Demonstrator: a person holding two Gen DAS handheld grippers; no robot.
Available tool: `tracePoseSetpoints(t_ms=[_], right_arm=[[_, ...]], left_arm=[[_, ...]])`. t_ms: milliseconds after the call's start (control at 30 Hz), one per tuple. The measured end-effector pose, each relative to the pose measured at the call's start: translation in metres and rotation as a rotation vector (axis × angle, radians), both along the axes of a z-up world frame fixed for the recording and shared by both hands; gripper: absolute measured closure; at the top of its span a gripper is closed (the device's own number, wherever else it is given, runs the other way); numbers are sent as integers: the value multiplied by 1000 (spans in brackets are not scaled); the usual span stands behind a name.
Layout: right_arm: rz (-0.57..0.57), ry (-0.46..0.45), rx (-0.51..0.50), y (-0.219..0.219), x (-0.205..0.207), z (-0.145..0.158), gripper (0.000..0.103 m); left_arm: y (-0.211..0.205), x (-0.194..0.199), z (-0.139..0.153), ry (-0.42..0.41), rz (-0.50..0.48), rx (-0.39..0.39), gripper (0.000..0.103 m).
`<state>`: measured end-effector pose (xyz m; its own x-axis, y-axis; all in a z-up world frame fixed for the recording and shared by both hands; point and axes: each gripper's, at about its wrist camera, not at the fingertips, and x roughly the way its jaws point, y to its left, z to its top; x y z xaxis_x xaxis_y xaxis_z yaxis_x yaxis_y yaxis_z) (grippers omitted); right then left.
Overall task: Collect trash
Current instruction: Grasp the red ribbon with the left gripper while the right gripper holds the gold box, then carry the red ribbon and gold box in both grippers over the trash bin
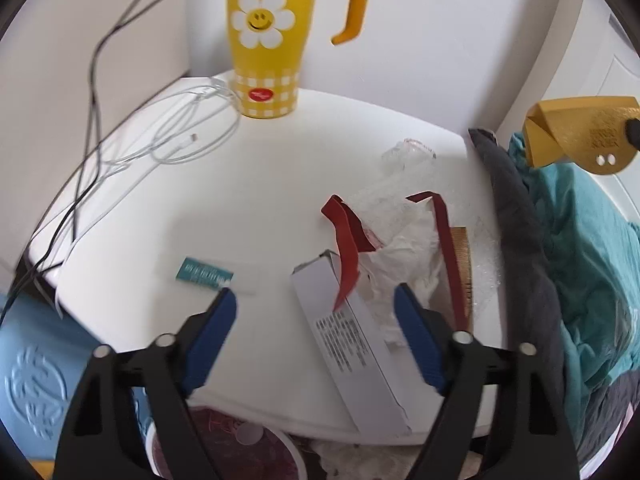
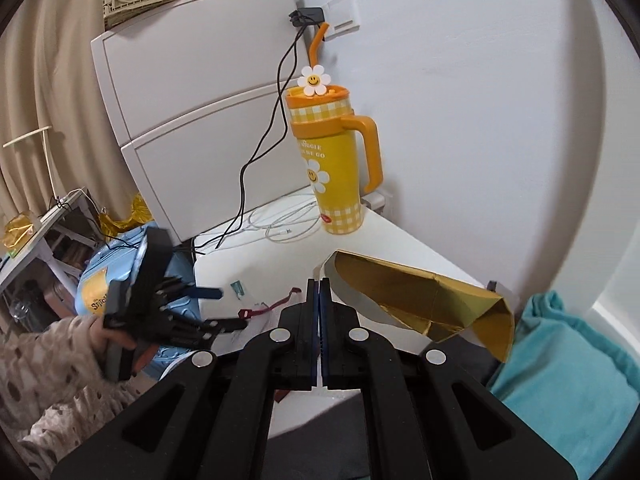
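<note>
My left gripper (image 1: 316, 300) is open above the white table (image 1: 260, 184), its fingers on either side of the near end of a grey carton (image 1: 352, 356). Beside the carton lie a red ribbon (image 1: 344, 236), crumpled clear plastic (image 1: 400, 224), a teal wrapper (image 1: 204, 274) and a clear cup (image 1: 408, 154). My right gripper (image 2: 320, 292) is shut on the edge of a gold box (image 2: 420, 300) and holds it above the table's right side. The box also shows in the left wrist view (image 1: 580, 136). The left gripper shows in the right wrist view (image 2: 212, 308).
A yellow flower tumbler (image 1: 268, 40) stands at the back of the table beside coiled white cable (image 1: 188, 128) and black wires (image 1: 92, 92). Teal and grey cloth (image 1: 580, 260) lies right of the table. A blue suitcase (image 1: 36, 368) and a round bowl (image 1: 224, 448) are below.
</note>
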<state>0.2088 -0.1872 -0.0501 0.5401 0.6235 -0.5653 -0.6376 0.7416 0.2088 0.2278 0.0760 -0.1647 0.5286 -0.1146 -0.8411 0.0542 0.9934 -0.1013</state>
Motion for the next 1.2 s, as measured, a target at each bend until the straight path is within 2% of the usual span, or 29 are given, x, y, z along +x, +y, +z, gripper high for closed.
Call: tracePoseSetpoints(t_ms=[100,167,200,267,300,467,633,833,1200], right_arm=[[-3,9,4,1,1,-4,103],[2,16,8,2,3,-6,103],[3,15,8,1,3,-7,103],[9,15,9,3,3,-7,103],[9,14,11,3,4,-6,103],[13,13,-2,8,4,-8,103],[18,15,-4,9,3,-9,103],[32,20,18,12,4,-12,103],[120,27,63,26,-3,-2,103]], left_arm=[[-3,8,-7,27,-36,16,46],[-9,9,-12,44,-62,36,74],[-11,9,-12,45,-70,30,79],[-14,8,-11,31,-77,27,97],[-16,7,-10,24,-79,30,99],[-15,2,7,-38,-45,15,101],[-18,-7,44,-115,-41,-7,101],[-22,-26,79,-165,-52,37,101],[-14,-89,115,-214,39,96,101]])
